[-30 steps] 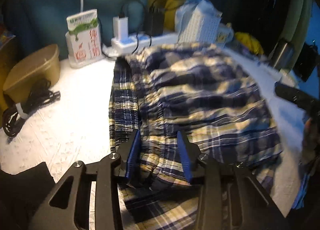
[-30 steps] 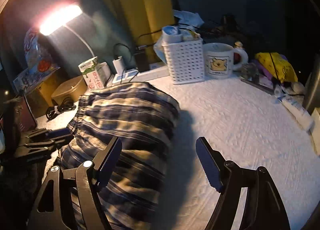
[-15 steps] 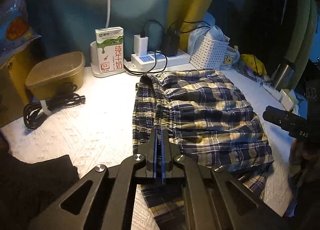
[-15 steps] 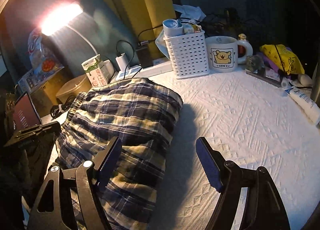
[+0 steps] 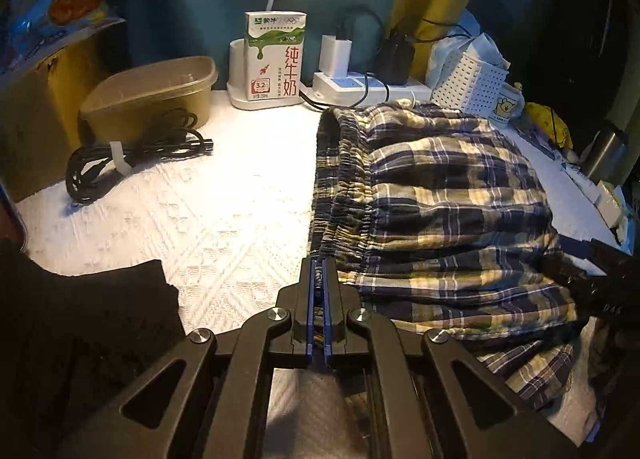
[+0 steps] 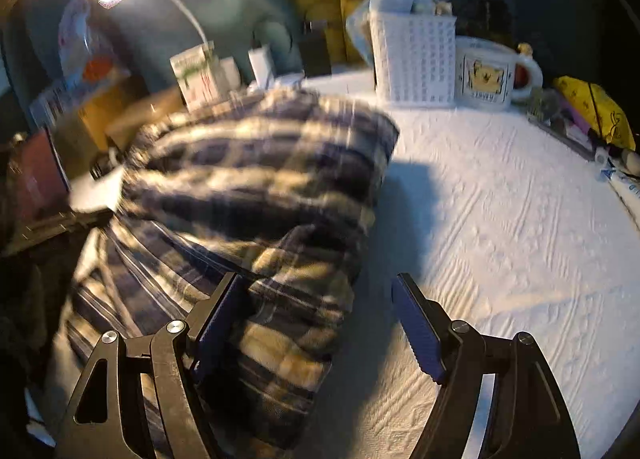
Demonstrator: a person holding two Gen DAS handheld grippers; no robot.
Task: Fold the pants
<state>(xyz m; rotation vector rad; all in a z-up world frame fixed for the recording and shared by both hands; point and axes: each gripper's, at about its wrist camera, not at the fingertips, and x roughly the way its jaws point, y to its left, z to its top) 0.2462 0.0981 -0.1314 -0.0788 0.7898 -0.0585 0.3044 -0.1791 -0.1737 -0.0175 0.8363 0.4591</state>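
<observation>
Blue, yellow and white plaid pants (image 5: 440,203) lie folded in a heap on the white textured cloth (image 5: 208,219), waistband to the left. My left gripper (image 5: 319,265) is shut on the near end of the elastic waistband, a sliver of fabric showing between its blue pads. In the right wrist view the pants (image 6: 256,187) look blurred; my right gripper (image 6: 320,299) stands open, its jaws straddling the pile's near right edge without pressing it. The right gripper's dark body (image 5: 588,263) shows at the pants' right side in the left wrist view.
Along the back stand a milk carton (image 5: 276,55), a power strip with chargers (image 5: 368,83), a white perforated basket (image 6: 412,55) and a bear mug (image 6: 488,77). A tan lidded box (image 5: 152,95) and coiled black cable (image 5: 132,155) sit left. Dark cloth (image 5: 80,323) lies near left.
My left gripper shut on the waistband and drew back toward the near edge. My right gripper dropped closer to the pants' right edge, still open.
</observation>
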